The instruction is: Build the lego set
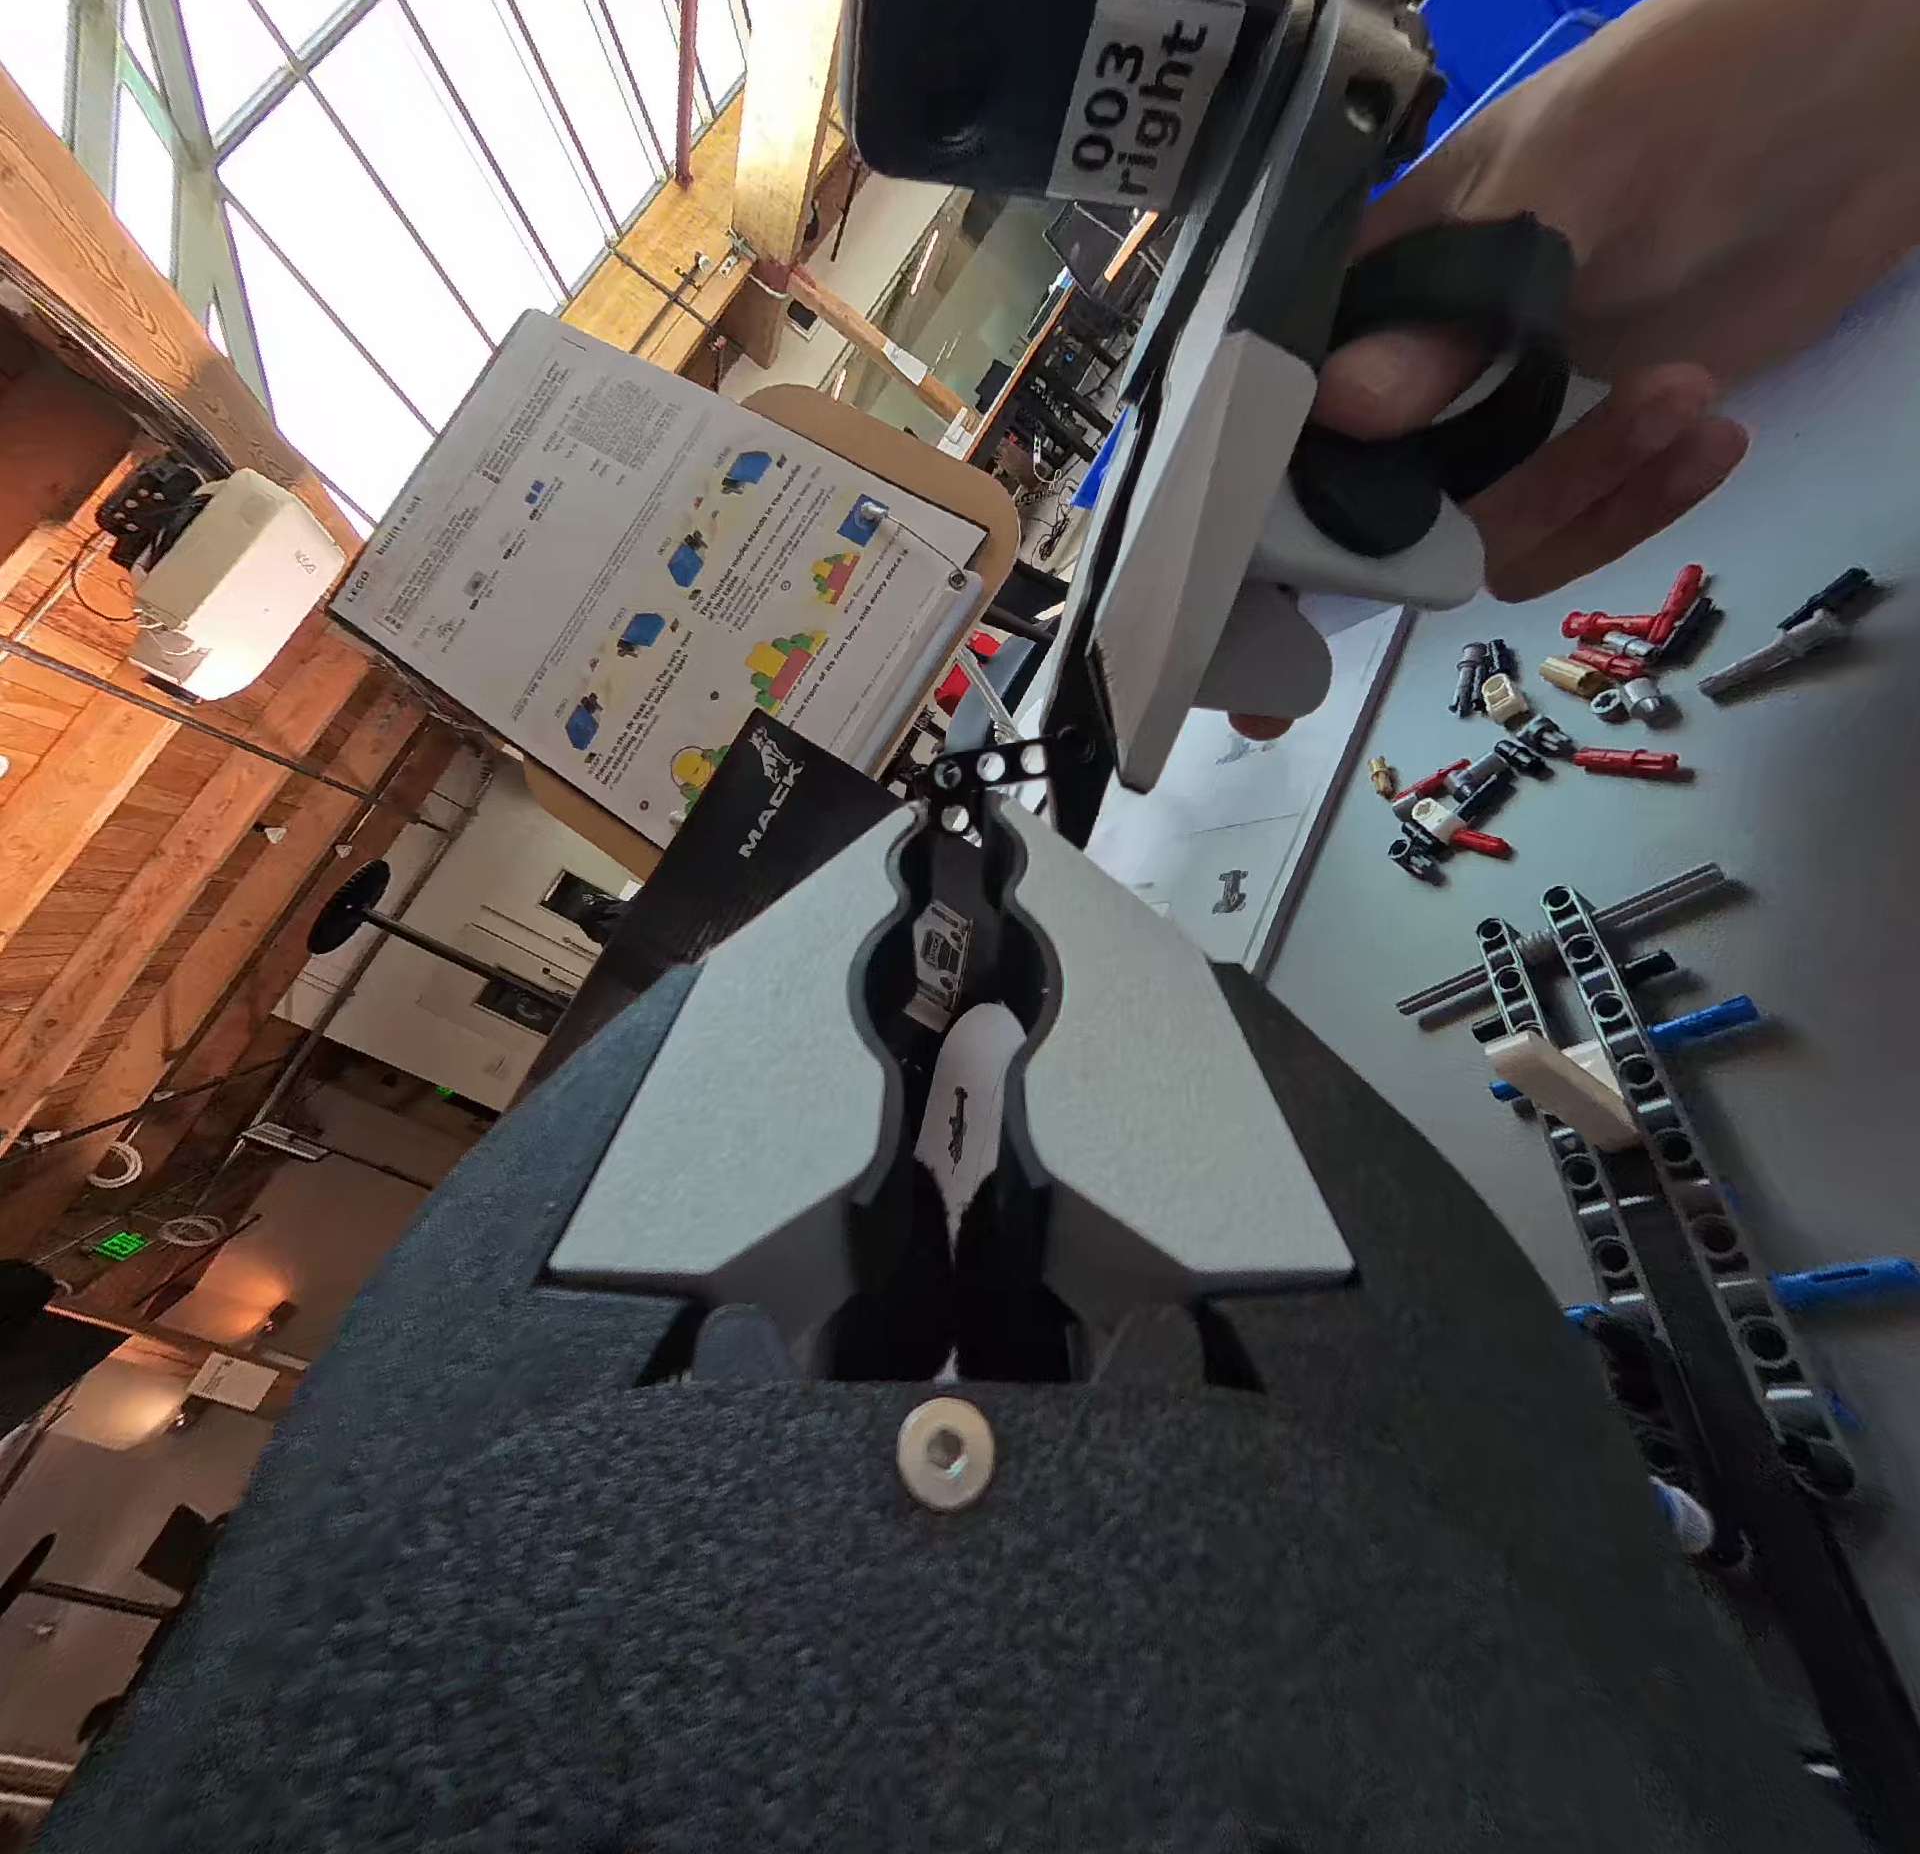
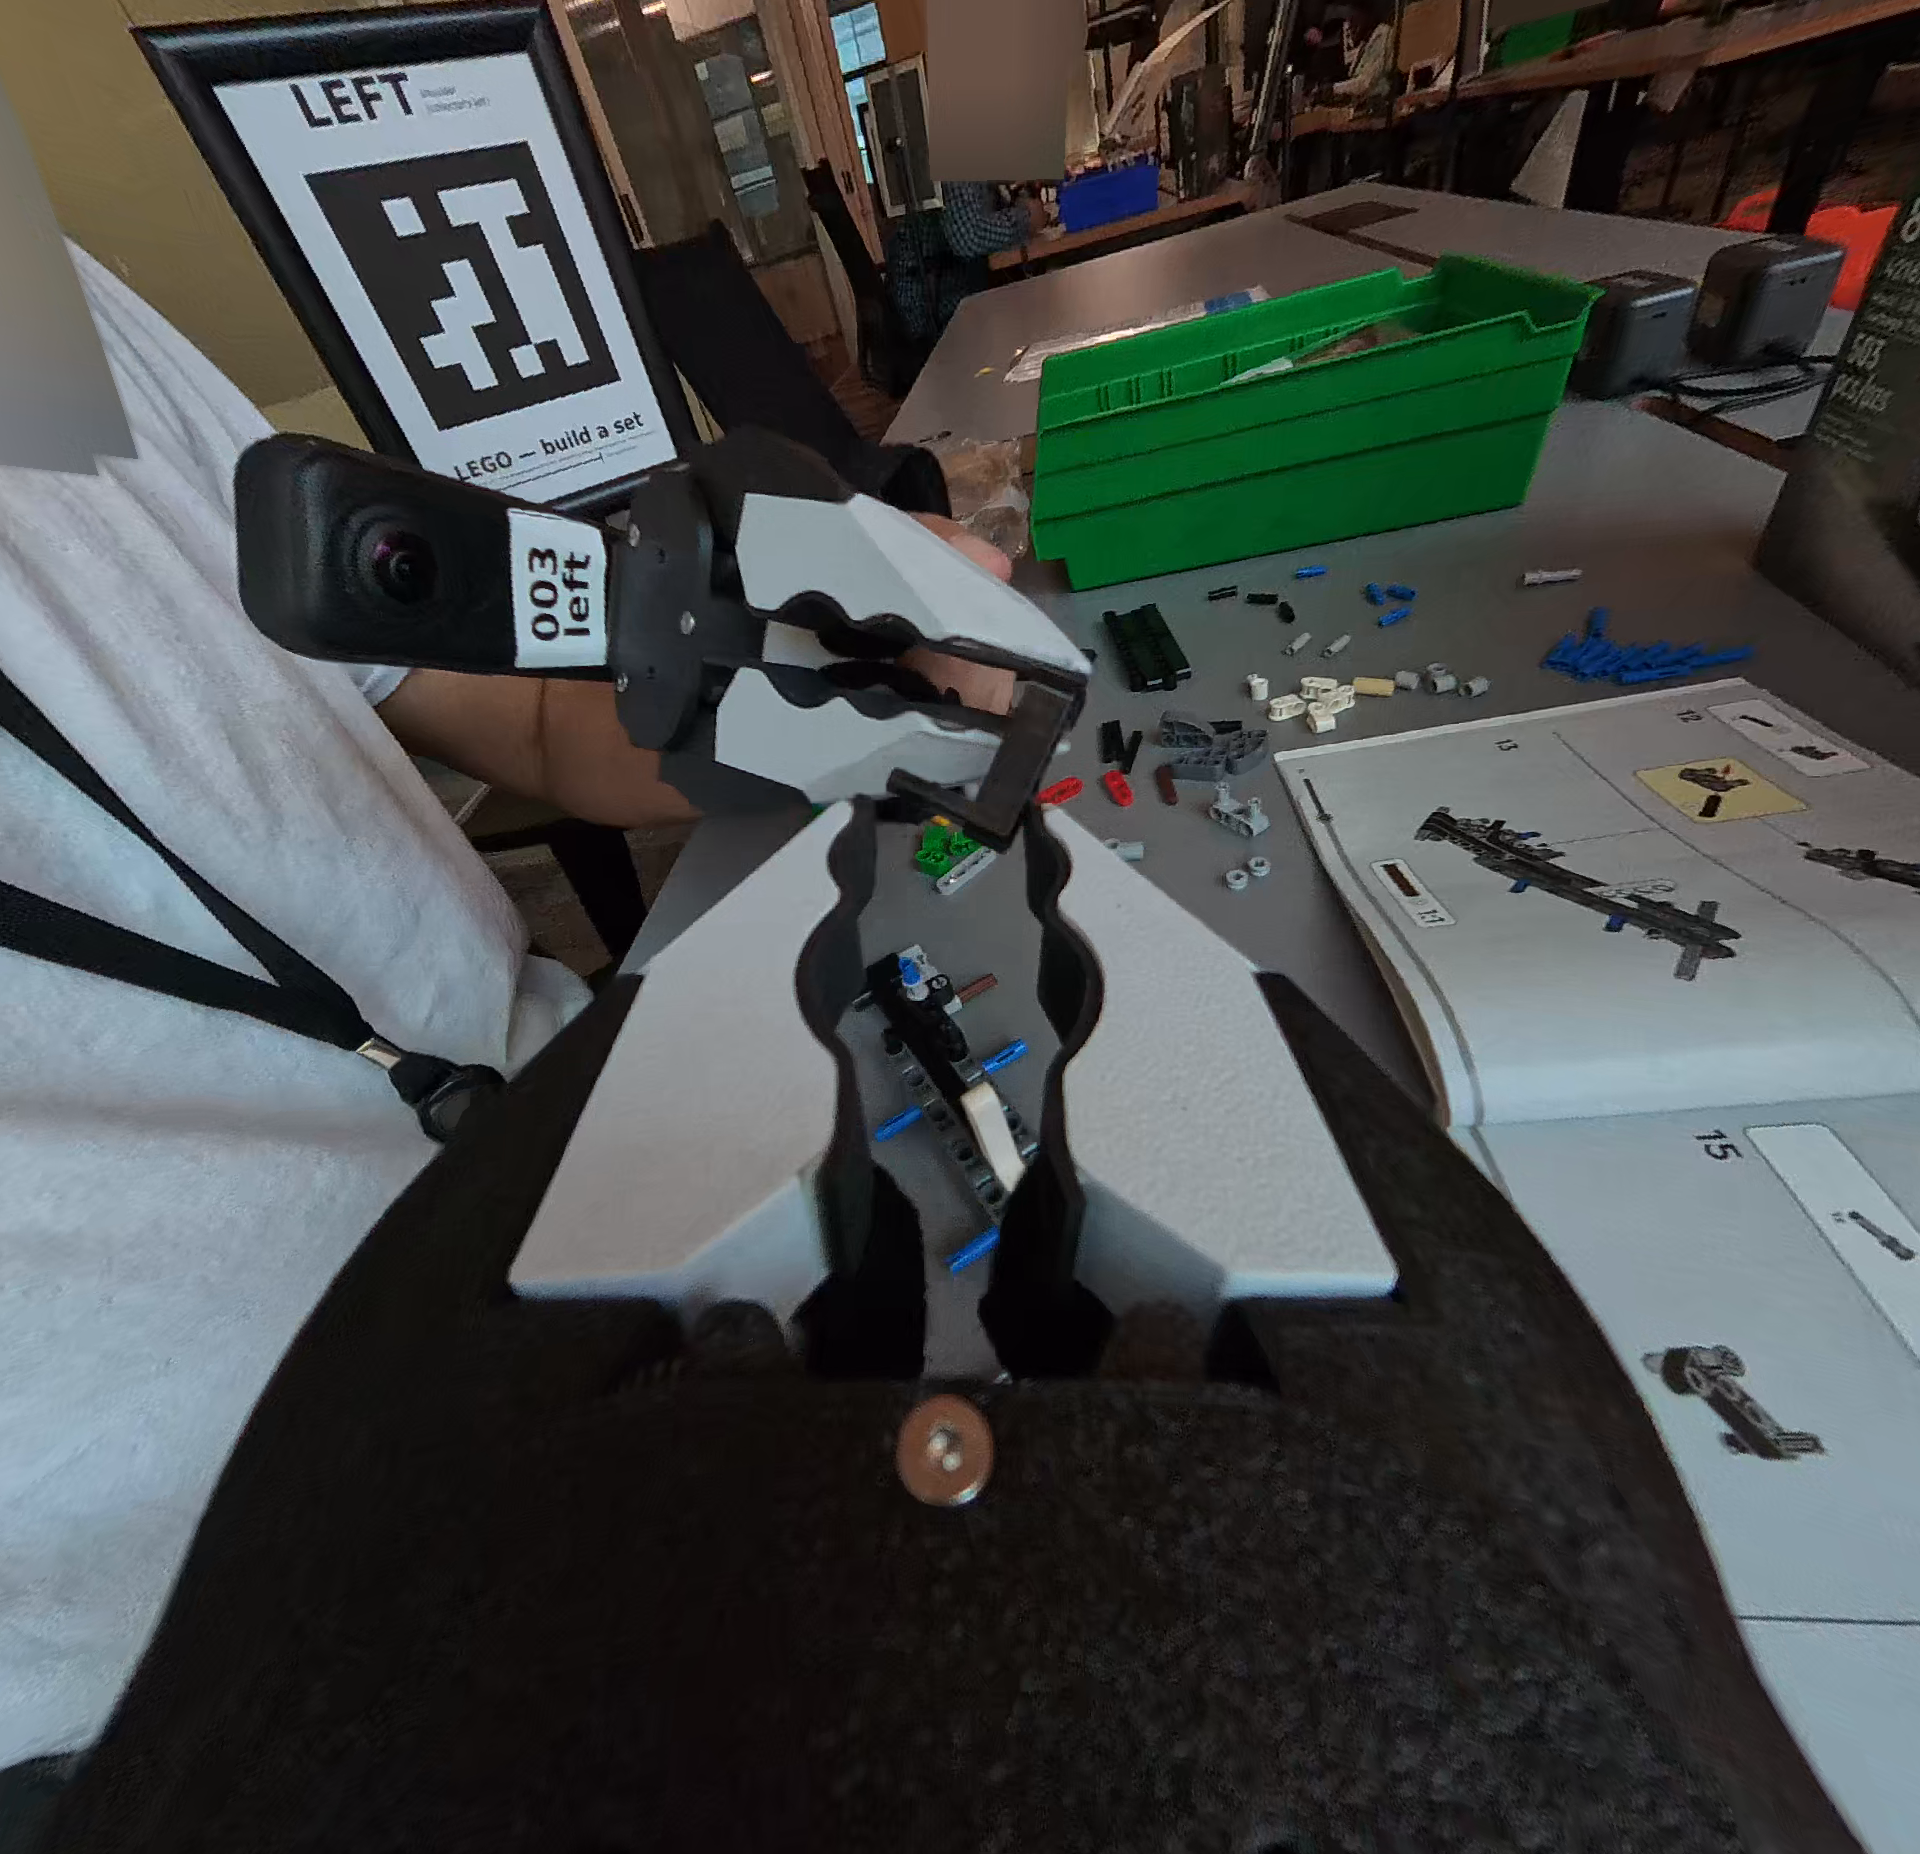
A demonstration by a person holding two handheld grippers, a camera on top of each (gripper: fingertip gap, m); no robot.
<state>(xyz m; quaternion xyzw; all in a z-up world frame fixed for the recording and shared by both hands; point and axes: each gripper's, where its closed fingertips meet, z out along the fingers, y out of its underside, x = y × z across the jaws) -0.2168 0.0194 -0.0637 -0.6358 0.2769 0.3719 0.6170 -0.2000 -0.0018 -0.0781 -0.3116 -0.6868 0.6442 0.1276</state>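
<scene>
A black angled Technic beam (image 1: pixel 987 767) is held in the air between both grippers. My left gripper (image 1: pixel 961 817) is shut on it, with the beam sticking out past the fingertips. My right gripper (image 1: pixel 1091 755), held by a hand, comes in from the upper right and meets the beam's far end. In the right wrist view the left gripper (image 2: pixel 1049 713) holds the beam (image 2: pixel 1023 755), and my right gripper (image 2: pixel 945 817) has its tips closed around the beam's lower arm. The long grey part-built frame (image 2: pixel 951 1087) with blue pins lies on the table below and also shows in the left wrist view (image 1: pixel 1621 1077).
An open instruction booklet (image 2: pixel 1662 921) lies to the right. Loose pins and connectors (image 2: pixel 1330 698), a heap of blue pins (image 2: pixel 1642 656) and a green bin (image 2: pixel 1309 422) sit behind it. Red and grey pins (image 1: pixel 1600 661) lie on the table. A framed marker sign (image 2: pixel 447 266) stands at the left. My left and right fingertips are right by each other.
</scene>
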